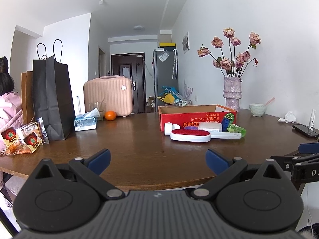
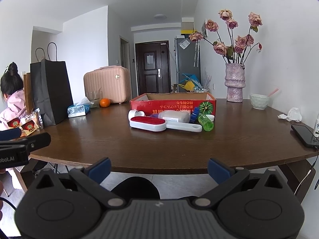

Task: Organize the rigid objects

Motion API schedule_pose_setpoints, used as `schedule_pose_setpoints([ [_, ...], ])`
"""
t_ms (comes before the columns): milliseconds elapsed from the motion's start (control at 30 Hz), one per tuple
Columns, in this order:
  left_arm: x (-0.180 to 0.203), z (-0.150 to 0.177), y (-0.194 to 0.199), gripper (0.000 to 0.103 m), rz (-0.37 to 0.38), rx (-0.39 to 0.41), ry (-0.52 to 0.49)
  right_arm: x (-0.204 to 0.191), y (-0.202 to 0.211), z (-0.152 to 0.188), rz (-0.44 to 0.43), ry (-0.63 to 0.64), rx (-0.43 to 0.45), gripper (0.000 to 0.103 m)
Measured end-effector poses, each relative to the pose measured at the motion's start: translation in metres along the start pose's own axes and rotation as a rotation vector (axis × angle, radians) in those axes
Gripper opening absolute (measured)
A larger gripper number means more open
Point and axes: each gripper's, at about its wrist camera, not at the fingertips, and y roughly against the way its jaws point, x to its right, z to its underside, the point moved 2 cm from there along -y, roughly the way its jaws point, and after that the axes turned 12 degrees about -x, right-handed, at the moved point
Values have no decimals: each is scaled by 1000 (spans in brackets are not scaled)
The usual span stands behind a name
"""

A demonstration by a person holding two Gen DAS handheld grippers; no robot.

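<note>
You held your left gripper (image 1: 157,160) and right gripper (image 2: 158,169) low at the bottom of each frame, both with fingers spread wide and nothing between them. The rigid objects sat mid-frame on the brown table (image 2: 139,143): a red-faced lint brush (image 2: 148,123), a white bottle (image 2: 175,116) and a green bottle (image 2: 205,122) (lying on its side), clustered just before the red cardboard box (image 2: 173,103).

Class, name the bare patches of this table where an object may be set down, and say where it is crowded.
Bare: the near table in front of the lint brush, and the stretch between tissue box and red box. Crowded: right against the red box's front and the left edge by the black bag.
</note>
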Motion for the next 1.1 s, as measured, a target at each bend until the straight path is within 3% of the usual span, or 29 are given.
schedule_pose_setpoints([
  [1100,2,-3,-1,103,8,-3,-13,-1,-2,-2,9,-12,-8,103],
])
